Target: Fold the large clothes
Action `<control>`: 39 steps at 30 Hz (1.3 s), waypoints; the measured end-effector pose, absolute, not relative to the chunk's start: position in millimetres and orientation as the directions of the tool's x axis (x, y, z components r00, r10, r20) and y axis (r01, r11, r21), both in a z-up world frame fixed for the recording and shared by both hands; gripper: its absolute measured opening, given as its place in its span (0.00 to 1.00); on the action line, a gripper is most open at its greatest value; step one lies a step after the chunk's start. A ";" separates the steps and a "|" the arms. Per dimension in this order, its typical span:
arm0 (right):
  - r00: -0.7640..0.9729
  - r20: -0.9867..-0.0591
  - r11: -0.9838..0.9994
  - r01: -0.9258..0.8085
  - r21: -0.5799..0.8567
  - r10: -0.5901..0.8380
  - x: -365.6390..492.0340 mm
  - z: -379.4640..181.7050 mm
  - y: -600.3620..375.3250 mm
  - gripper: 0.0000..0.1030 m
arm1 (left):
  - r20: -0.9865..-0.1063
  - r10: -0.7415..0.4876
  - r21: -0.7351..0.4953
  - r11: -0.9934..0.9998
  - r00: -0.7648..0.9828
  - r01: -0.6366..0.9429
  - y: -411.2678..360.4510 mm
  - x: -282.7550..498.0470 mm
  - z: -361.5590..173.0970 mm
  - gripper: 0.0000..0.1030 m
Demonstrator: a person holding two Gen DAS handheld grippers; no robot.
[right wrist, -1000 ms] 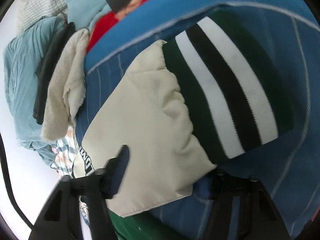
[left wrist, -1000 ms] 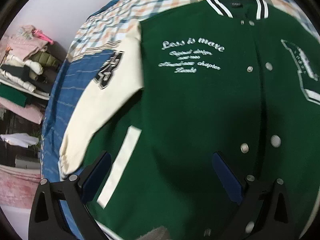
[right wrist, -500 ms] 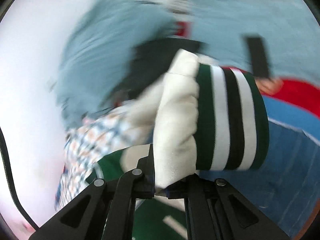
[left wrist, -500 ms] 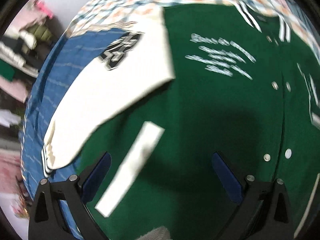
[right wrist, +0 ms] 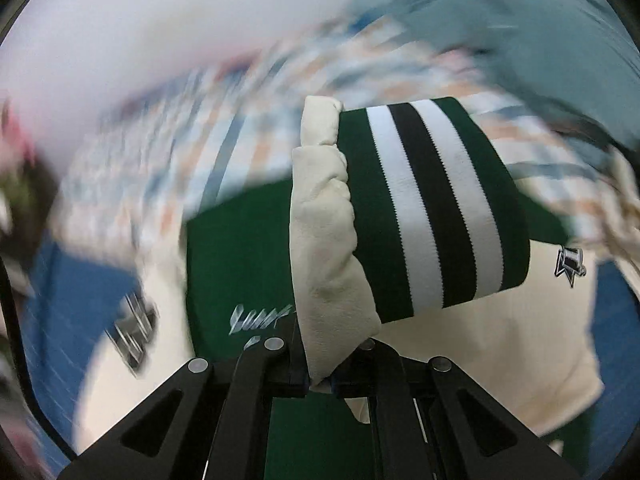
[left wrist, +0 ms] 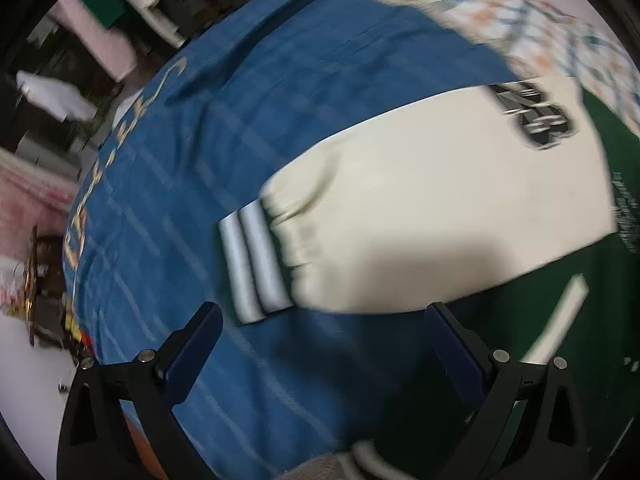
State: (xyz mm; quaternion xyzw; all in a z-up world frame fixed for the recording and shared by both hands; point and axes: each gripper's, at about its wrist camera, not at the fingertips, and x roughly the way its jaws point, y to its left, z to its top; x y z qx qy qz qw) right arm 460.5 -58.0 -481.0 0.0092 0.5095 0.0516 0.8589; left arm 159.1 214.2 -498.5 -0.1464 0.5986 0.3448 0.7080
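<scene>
Clamping shut on the jacket's cream sleeve (right wrist: 324, 248), the right gripper (right wrist: 320, 386) has lifted its striped cuff (right wrist: 432, 208) off the blue bedcover (left wrist: 280, 92) to frame centre. Swinging over, the left gripper (left wrist: 320, 344), jaws apart and empty, now faces the other sleeve (left wrist: 420, 220) lying flat at centre, so the sleeve fold looks underway.

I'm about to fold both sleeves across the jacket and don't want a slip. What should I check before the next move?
1. Right gripper shut on right sleeve: ok.
2. Striped cuff lifted clear of jacket body: ok.
3. Left gripper open: ok.
4. Left sleeve between its fingers: not ok, it lies flat ahead.
5. Left sleeve smooth: cannot tell, blurred.
</scene>
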 end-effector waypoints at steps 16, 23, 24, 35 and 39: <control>0.223 -0.925 0.948 -0.156 0.278 0.308 340.9 -486.5 -66.5 0.58 | -0.942 -0.166 -0.335 0.387 0.292 -0.859 271.9 135.5 -559.3 0.99; 0.196 -0.932 0.947 0.043 0.318 0.304 344.9 -495.0 -127.1 0.58 | -0.964 0.052 -0.219 0.396 0.260 -0.892 323.1 195.3 -553.4 0.20; 0.199 -0.931 0.946 0.049 0.320 0.304 344.7 -493.2 -130.2 0.58 | -0.961 0.073 -0.216 0.403 0.267 -0.889 336.1 202.2 -547.7 0.19; 0.141 -0.886 0.885 0.090 0.456 0.442 434.1 -562.4 -18.3 0.19 | -0.828 0.351 -0.116 0.656 0.437 -0.746 425.9 308.5 -415.7 0.13; 0.101 -0.909 0.906 0.087 0.414 0.405 447.0 -583.9 13.6 0.19 | -0.789 0.383 -0.066 0.724 0.480 -0.686 419.7 325.6 -378.8 0.13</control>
